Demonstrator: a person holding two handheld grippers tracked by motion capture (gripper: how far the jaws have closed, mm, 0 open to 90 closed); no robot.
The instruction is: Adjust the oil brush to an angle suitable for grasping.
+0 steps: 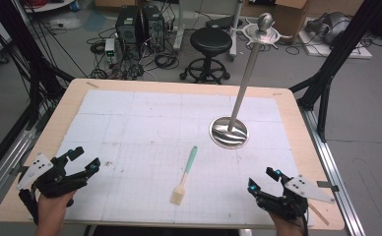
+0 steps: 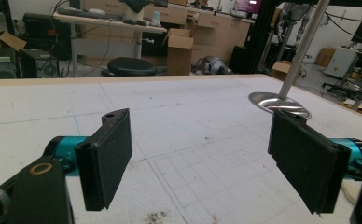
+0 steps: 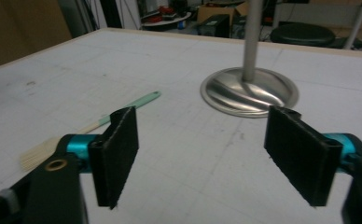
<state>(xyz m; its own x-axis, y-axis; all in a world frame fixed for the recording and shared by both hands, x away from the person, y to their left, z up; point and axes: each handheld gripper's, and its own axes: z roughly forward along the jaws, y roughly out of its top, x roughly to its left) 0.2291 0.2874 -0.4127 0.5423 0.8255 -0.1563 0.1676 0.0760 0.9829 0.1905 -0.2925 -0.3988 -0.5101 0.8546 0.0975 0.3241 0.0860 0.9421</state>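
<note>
While both hands rest at the near edge, the scene is like this:

Counter (image 1: 297, 123): a wooden top covered with a white gridded sheet; the sheet has some small dirty spots.

Left tongs (image 1: 83, 160): held by the left hand (image 1: 51, 209) at the near left corner of the counter, released, the two black jaws wide apart with nothing between them. In the left gripper view the left tongs (image 2: 200, 163) point over the bare sheet toward the stand.

Right tongs (image 1: 264, 178): held at the near right corner, also released, jaws wide apart and empty. In the right gripper view the right tongs (image 3: 212, 156) look toward the stand base and the brush.

Pastry brush (image 1: 185, 176): lies flat on the sheet near the middle, between the two tongs and well apart from both; mint-green handle toward the far side, pale bristles toward the person.

Metal stand (image 1: 231, 130): round shiny base on the right part of the sheet, a thin pole rising to a ball on top; it is near the brush handle, not touching it.

Floor behind: a black stool (image 1: 210, 42), computer towers and cables.
</note>
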